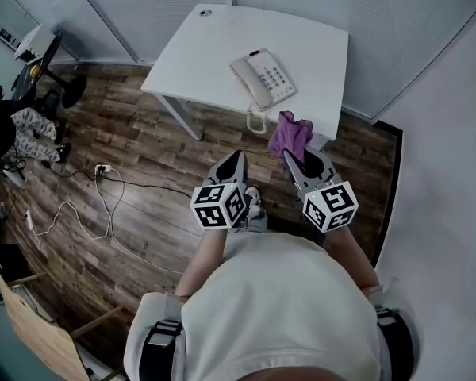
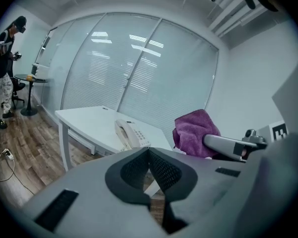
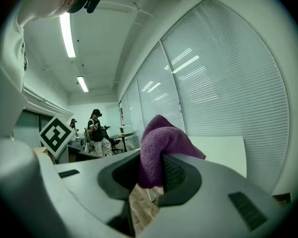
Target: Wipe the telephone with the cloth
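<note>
A cream desk telephone [image 1: 262, 78] lies on the white table [image 1: 214, 50], its coiled cord [image 1: 256, 121] hanging over the near edge; the phone [image 2: 130, 134] also shows ahead in the left gripper view. My right gripper [image 1: 290, 156] is shut on a purple cloth [image 1: 289, 134], which bunches up above the jaws [image 3: 161, 145] and hovers just short of the table's near edge. My left gripper [image 1: 239, 157] is shut with nothing in it, held beside the right one over the floor, below the phone. From the left gripper view the cloth [image 2: 194, 132] shows at the right.
The table stands in a corner of glass walls with blinds [image 1: 166, 2]. A power strip and white cables [image 1: 103, 205] lie on the wooden floor at left. A person [image 2: 2, 73] stands by a small round table [image 2: 32, 79] farther off. A wooden cabinet [image 1: 32, 324] sits at lower left.
</note>
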The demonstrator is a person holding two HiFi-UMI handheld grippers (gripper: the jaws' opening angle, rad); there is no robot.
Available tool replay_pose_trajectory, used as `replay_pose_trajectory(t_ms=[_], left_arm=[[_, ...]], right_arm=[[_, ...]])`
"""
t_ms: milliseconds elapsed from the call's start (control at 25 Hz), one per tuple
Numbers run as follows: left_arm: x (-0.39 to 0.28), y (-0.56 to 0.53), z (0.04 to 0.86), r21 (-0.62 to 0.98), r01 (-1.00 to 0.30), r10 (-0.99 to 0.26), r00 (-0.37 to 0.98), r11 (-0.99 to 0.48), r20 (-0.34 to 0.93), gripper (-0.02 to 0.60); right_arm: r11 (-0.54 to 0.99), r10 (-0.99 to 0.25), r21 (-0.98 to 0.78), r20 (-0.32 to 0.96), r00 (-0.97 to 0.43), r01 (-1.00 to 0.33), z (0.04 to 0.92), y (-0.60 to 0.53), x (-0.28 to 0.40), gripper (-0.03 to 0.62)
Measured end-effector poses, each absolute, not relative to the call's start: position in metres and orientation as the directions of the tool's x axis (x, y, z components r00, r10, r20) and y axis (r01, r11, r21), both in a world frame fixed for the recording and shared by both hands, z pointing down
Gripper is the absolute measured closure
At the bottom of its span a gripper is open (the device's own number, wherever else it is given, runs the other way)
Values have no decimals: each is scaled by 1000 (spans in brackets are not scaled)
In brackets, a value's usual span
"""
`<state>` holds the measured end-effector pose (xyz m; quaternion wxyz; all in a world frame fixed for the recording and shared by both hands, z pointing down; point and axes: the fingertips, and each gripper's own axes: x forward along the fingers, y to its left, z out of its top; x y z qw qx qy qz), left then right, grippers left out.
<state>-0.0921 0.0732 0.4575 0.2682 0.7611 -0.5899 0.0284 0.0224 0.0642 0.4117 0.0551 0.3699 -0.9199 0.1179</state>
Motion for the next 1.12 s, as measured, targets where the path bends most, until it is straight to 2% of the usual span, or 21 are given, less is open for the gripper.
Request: replay_pose_trajectory(t_ms=[1120], left_arm=[[-170, -105, 469, 387, -904, -869, 331, -180, 368, 561]], right_arm=[[703, -681, -96, 196, -706, -704, 408, -132, -62, 497]])
